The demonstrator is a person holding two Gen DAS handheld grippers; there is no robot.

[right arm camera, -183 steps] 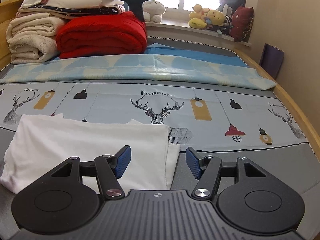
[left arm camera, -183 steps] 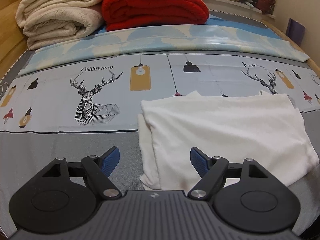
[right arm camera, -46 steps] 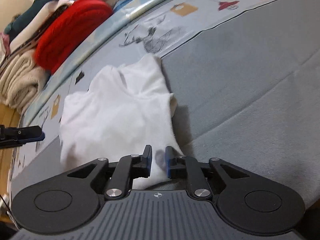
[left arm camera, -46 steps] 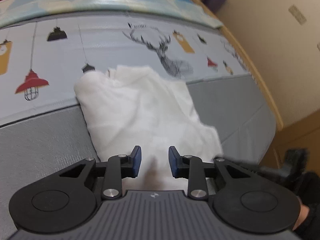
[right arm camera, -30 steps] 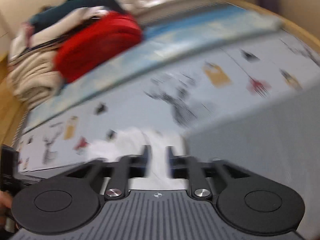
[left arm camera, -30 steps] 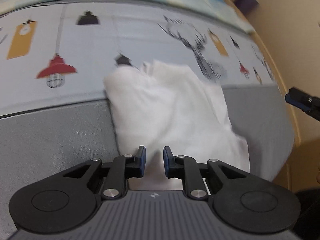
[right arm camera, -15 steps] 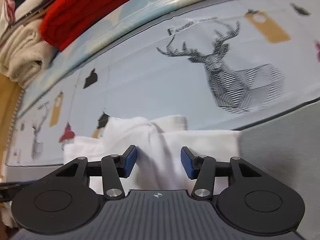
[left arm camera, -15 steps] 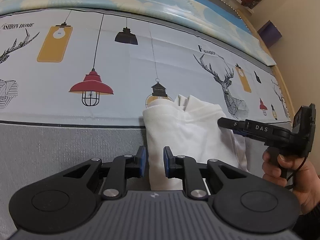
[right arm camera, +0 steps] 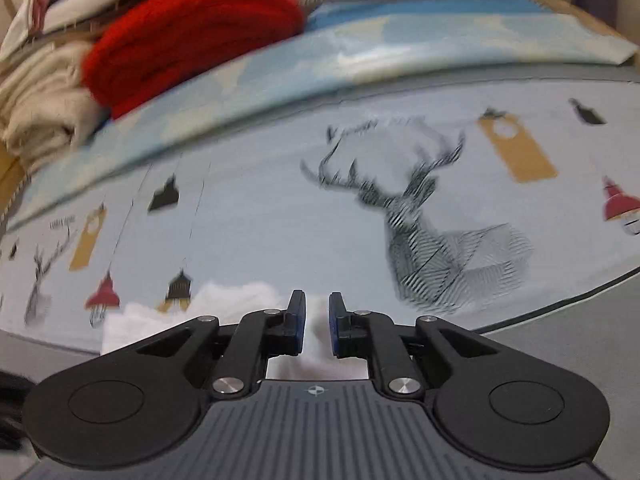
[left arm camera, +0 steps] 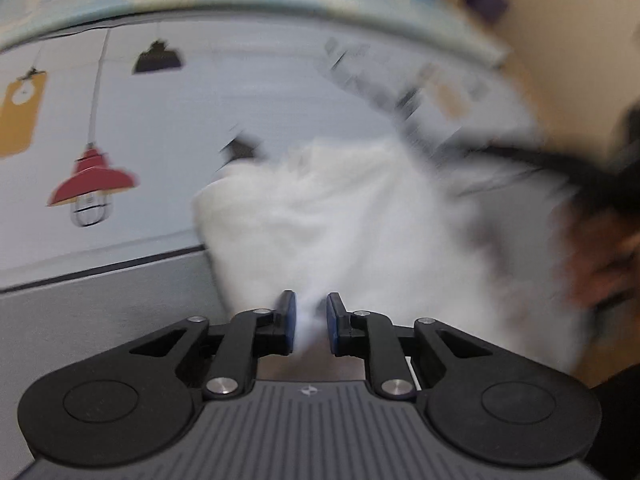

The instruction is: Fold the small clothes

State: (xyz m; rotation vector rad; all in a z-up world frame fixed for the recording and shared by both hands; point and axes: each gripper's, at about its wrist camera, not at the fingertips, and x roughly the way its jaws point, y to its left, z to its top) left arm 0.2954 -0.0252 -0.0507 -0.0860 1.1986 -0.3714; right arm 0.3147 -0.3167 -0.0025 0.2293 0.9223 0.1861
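On printed bedsheet (right arm camera: pixel 256 216): white garment (left arm camera: pixel 340 216) lying part-folded | left gripper (left arm camera: pixel 307 322) pinching near edge, holding fold steady | right gripper (right arm camera: pixel 317 322) just closed onto far edge, likely for next fold.

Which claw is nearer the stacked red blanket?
Right. The right claw grips the white garment with the red blanket ahead; the left claw grips the garment's nearer edge.

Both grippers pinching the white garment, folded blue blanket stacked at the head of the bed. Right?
Not quite: in the right wrist view the folded blanket at the head of the bed is red, not blue. The rest holds: the left gripper and right gripper each have the white garment between nearly closed jaws.
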